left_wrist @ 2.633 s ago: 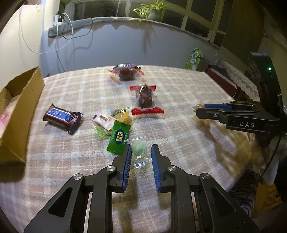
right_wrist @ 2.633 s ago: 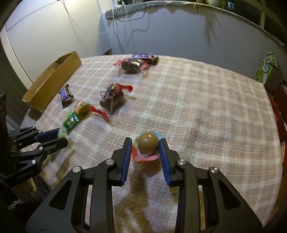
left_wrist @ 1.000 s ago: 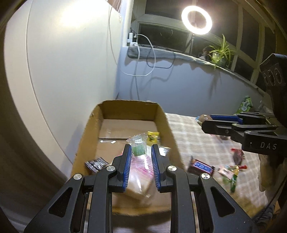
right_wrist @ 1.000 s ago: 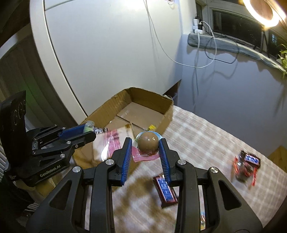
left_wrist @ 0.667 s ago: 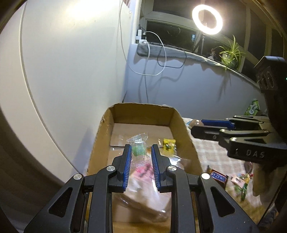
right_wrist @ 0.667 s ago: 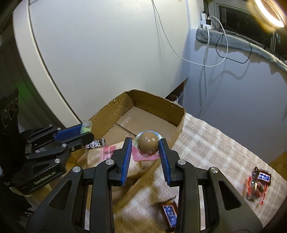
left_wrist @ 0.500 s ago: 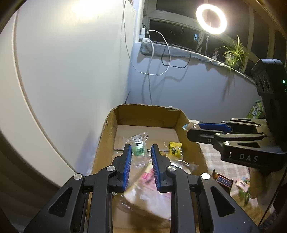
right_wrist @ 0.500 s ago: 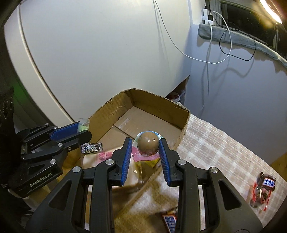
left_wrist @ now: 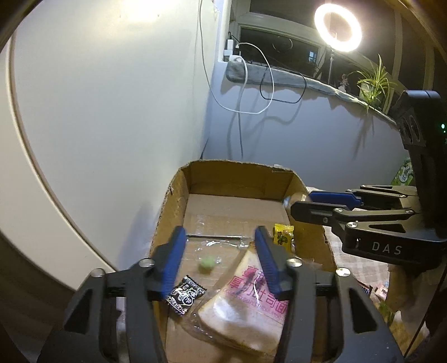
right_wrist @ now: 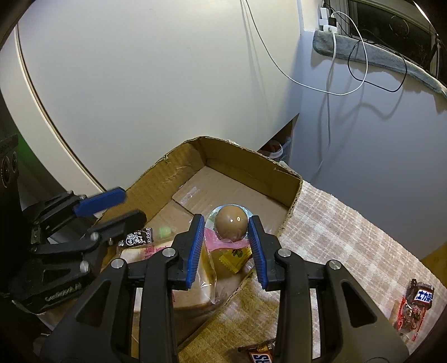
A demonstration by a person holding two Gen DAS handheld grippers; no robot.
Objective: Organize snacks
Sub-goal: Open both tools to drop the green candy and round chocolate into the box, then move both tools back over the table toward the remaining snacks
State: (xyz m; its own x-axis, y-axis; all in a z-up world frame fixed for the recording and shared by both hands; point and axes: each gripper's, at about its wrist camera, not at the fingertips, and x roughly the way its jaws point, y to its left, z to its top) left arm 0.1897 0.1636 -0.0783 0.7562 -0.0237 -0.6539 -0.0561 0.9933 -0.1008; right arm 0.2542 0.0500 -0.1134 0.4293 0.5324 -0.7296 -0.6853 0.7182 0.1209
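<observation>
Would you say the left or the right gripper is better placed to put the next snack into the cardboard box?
Right, I think. The right gripper holds the wrapped brown egg over the cardboard box, while the left gripper is open and empty, its green candy dropped.

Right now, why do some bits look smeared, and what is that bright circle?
Left wrist view: the ring light glares at top right, the small green candy is a blur inside the cardboard box, and the wall's edge bows from the fisheye lens. Right wrist view: the left gripper is smeared, while the wrapped brown egg is sharp with a highlight.
</observation>
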